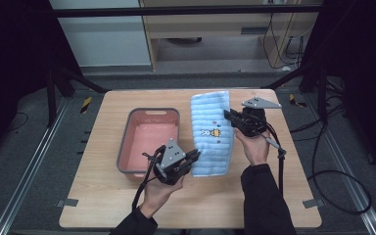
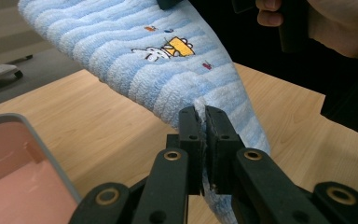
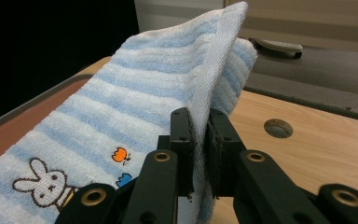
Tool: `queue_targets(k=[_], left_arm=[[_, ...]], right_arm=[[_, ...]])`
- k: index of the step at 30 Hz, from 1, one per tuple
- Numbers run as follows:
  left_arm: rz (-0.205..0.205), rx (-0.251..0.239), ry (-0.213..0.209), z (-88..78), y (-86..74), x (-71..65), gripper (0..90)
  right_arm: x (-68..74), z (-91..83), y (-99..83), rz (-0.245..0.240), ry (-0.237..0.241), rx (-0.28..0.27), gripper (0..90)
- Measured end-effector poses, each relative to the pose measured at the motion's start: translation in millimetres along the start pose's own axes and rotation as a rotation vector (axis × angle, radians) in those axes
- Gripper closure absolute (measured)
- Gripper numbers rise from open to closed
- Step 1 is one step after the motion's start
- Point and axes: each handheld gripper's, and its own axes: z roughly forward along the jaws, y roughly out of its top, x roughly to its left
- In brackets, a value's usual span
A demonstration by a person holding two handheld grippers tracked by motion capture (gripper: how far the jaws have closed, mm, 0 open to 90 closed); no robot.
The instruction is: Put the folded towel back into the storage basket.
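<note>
A blue-and-white striped towel (image 1: 211, 132) with a small rabbit picture hangs stretched above the wooden table (image 1: 103, 196). My left gripper (image 1: 194, 157) is shut on the towel's near left edge; in the left gripper view the cloth (image 2: 168, 70) is pinched between the black pads at the gripper's tip (image 2: 204, 122). At the towel's right edge, farther back, my right gripper (image 1: 229, 116) is shut on the white hem. Its own view shows that hem of the towel (image 3: 168, 93) clamped at the gripper's tip (image 3: 200, 123). A person's hand holds each gripper.
A pink bin with a grey rim (image 1: 125, 147) stands on the table left of the towel, its corner (image 2: 37, 140) close to my left gripper. The table has a round hole (image 3: 278, 127) near the right gripper. Black frame legs and cables lie on the floor beyond.
</note>
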Motion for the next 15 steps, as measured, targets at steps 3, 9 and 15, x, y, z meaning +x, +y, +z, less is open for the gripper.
queue_targets(k=[3,9,15], left_arm=[[-0.006,-0.010,0.012,-6.8,1.4,5.4,85.8],[-0.009,-0.019,0.031,-20.1,4.7,16.2,85.8],[-0.008,-0.026,0.050,-31.0,6.5,24.3,85.8]], right_arm=[[6.6,4.4,5.9,-0.001,0.008,-0.009,82.1],[17.6,10.5,16.1,-0.008,0.018,-0.021,82.1],[29.2,18.4,26.1,-0.020,0.026,-0.028,82.1]])
